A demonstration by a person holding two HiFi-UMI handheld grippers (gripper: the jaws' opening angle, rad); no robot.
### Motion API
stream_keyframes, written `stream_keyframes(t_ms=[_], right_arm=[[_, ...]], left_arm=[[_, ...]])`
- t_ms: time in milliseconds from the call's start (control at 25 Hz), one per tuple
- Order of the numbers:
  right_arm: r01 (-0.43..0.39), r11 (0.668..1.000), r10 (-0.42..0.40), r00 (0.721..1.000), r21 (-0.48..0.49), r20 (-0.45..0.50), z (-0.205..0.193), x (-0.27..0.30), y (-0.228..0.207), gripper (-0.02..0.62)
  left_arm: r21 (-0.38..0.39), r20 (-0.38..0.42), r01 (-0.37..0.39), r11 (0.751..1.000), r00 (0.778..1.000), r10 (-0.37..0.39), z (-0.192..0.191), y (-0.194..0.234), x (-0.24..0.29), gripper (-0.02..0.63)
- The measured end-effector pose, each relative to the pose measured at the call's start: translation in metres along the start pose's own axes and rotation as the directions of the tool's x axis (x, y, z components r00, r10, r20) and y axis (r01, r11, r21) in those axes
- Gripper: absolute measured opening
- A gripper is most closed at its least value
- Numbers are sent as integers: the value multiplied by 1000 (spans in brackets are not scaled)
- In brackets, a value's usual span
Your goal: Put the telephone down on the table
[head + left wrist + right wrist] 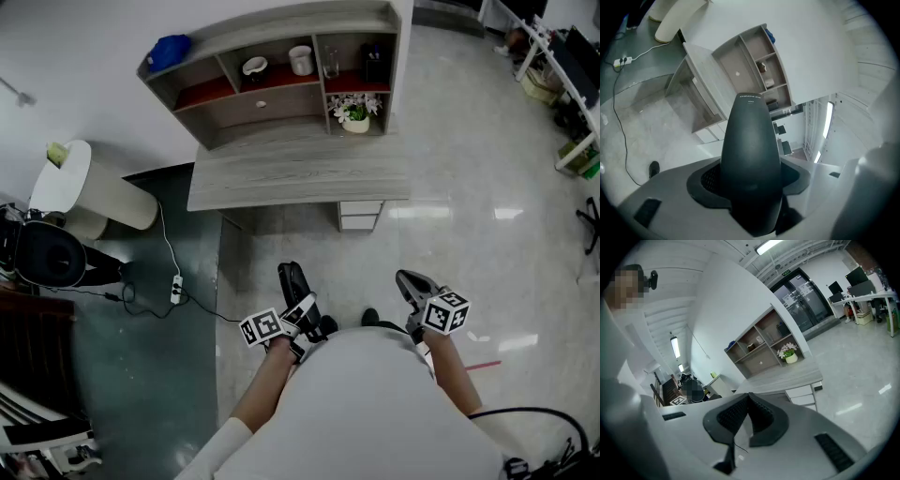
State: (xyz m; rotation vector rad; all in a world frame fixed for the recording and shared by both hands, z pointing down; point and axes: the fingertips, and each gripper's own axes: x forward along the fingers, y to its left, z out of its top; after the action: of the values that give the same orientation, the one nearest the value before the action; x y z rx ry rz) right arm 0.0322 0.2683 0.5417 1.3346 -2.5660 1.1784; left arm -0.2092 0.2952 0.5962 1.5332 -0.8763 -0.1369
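Note:
A black telephone handset point(750, 140) stands up between the jaws of my left gripper point(300, 302), which is shut on it. In the head view the telephone point(292, 279) hangs over the floor, close to the person's body and short of the grey wooden table point(300, 176). My right gripper point(412, 284) is held at the same height to the right, also over the floor. Its black pads point(761, 416) meet at the tips with nothing between them. Both grippers point toward the table and slightly down.
The table carries a shelf unit point(281, 56) with two mugs and a pot of white flowers point(355, 112). White drawers point(361, 215) sit under its right end. A white round bin point(80, 187), a power strip point(175, 289) with cable and a black chair point(42, 253) are at left.

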Motion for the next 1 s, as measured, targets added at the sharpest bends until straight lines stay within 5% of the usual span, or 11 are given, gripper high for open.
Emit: stream_keyframes(t_ms=[640,1000], right_arm=[[-14,997,14,1000,72,1,-5,-12,-12,17],[-4,997,5,1000,83,-10,5,-33,-44,18]], left_arm=[[-2,-6,-18,1000,1000,18,-11,-1,5,296],[-28,60,-19,999,998,21,-9,-9,20,296]])
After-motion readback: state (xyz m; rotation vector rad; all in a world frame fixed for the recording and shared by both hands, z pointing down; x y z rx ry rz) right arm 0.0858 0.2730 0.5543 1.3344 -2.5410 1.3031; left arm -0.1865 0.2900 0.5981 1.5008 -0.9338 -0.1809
